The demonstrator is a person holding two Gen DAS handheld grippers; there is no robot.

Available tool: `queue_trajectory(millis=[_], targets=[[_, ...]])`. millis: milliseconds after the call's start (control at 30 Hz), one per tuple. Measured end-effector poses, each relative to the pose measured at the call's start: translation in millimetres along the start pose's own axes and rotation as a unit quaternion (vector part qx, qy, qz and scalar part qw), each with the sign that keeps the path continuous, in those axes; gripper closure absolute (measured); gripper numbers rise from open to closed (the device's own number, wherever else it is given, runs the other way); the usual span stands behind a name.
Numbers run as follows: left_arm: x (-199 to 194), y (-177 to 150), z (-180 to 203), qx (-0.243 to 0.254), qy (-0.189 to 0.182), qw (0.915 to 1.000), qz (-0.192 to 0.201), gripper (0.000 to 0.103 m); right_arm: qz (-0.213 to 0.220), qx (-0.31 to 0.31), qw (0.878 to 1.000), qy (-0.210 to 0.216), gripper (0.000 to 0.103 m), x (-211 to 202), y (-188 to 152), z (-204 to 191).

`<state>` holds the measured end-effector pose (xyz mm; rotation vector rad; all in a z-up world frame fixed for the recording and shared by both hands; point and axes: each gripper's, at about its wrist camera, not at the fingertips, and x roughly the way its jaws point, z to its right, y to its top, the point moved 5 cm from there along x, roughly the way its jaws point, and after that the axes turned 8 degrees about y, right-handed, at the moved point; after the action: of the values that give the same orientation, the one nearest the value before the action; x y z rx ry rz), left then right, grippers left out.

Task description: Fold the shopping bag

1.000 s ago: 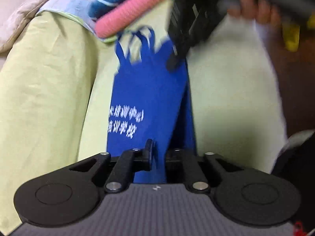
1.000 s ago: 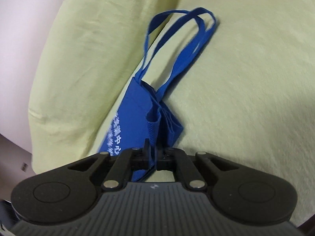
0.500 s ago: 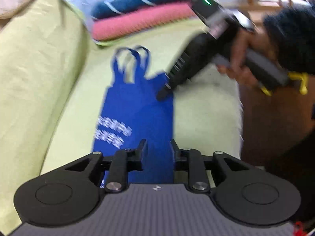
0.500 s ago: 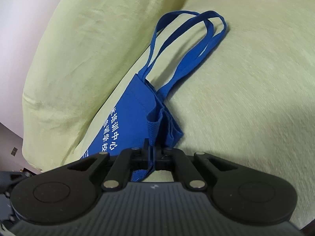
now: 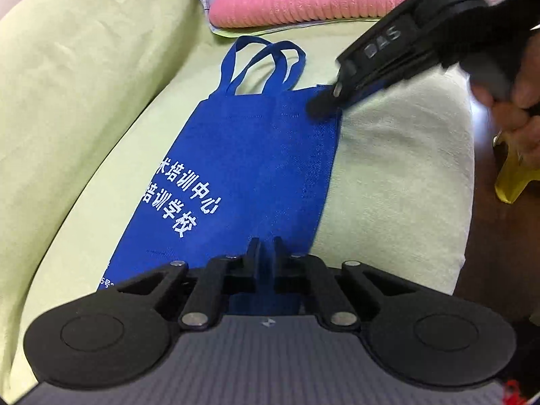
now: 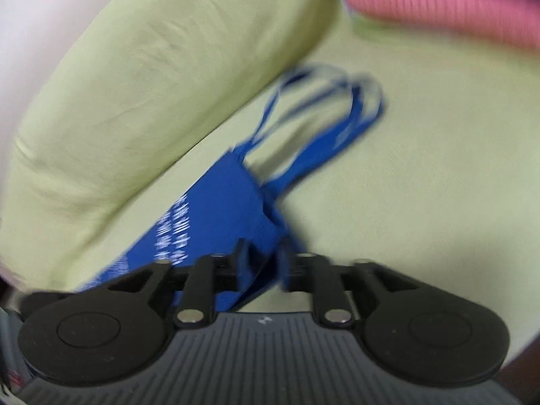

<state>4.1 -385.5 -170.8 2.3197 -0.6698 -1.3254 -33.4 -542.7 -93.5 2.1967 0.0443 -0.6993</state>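
The left gripper (image 5: pixel 266 248) is seen with its fingers drawn close together on the near edge of the bag (image 5: pixel 256 155), a narrow strip of blue cloth showing between them; half a second ago they stood apart above the cloth, so they have been brought in onto it. The right gripper (image 6: pixel 261 253) is seen with its fingers parted and the bag's far corner lying between them (the picture is blurred, so contact cannot be judged); in both earlier frames these fingers were pinched together on that corner, so the grasp has been loosened. From the left wrist view the right gripper (image 5: pixel 325 103) is found at the bag's top right corner, its tip at the cloth.

The bag is spread flat on the cushion (image 5: pixel 398 155), white print up, with its handles (image 5: pixel 263 64) pointing away toward the towels (image 5: pixel 303 3). A second ago the bag was narrower and gathered at the top; it is now laid wider and smoother. The handles are looped on the cushion beside the armrest (image 6: pixel 135 84). The towels (pink under blue) are stacked beyond the handles.
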Motion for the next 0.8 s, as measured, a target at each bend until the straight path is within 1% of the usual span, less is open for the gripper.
queue_trajectory(millis=[33, 67, 100, 133, 200, 233, 267, 333, 367, 400, 467, 533, 600, 667, 700, 733, 800], targets=[[2, 2, 2, 0.002, 0.001, 1.0000, 0.000, 0.103, 0.025, -0.041, 0.999, -0.015, 0.079, -9, 3, -10], [3, 2, 4, 0.005, 0.003, 1.0000, 0.001, 0.103, 0.050, -0.082, 0.995, -0.031, 0.079, -18, 7, -20], [2, 2, 5, 0.009, 0.004, 1.0000, 0.002, 0.103, 0.069, -0.115, 0.991, -0.029, 0.079, -26, 10, -30], [1, 0, 6, 0.011, 0.006, 0.9999, 0.003, 0.103, 0.069, -0.130, 0.989, -0.004, 0.080, -26, 12, -39], [-2, -2, 8, 0.014, 0.009, 0.9998, 0.005, 0.103, 0.033, -0.137, 0.989, 0.035, 0.084, -15, 12, -49], [-3, -2, 7, 0.011, 0.010, 0.9999, 0.005, 0.103, 0.011, -0.129, 0.991, 0.039, 0.084, -4, 9, -47], [-5, -3, 6, 0.008, 0.013, 0.9999, 0.002, 0.103, -0.011, -0.115, 0.992, 0.041, 0.086, 7, 5, -43], [-9, -7, 1, 0.003, 0.027, 0.9996, -0.010, 0.103, -0.059, -0.071, 0.995, 0.027, 0.086, 29, -7, -26], [-13, -12, -2, 0.001, 0.041, 0.9989, -0.021, 0.103, -0.075, -0.065, 0.995, 0.019, 0.096, 37, -14, -20], [-16, -18, -6, -0.002, 0.055, 0.9980, -0.032, 0.103, -0.071, -0.076, 0.995, 0.013, 0.103, 39, -20, -18], [-26, -38, -18, -0.012, 0.083, 0.9948, -0.057, 0.103, -0.062, -0.102, 0.993, 0.005, 0.103, 37, -26, -20], [-38, -66, -29, -0.012, 0.107, 0.9903, -0.087, 0.103, -0.066, -0.106, 0.992, 0.001, 0.103, 40, -25, -22], [-46, -99, -39, 0.004, 0.142, 0.9826, -0.120, 0.103, -0.070, -0.105, 0.992, 0.002, 0.103, 41, -25, -21], [-53, -129, -51, 0.006, 0.167, 0.9762, -0.139, 0.103, -0.072, -0.107, 0.992, 0.002, 0.103, 42, -24, -21], [-56, -139, -58, -0.005, 0.169, 0.9759, -0.138, 0.103, -0.073, -0.109, 0.991, 0.003, 0.103, 41, -23, -21], [-59, -146, -65, -0.021, 0.164, 0.9783, -0.126, 0.103, -0.073, -0.110, 0.991, 0.003, 0.103, 41, -23, -22], [-58, -151, -75, -0.046, 0.157, 0.9794, -0.117, 0.103, -0.073, -0.115, 0.991, 0.001, 0.103, 41, -25, -22]])
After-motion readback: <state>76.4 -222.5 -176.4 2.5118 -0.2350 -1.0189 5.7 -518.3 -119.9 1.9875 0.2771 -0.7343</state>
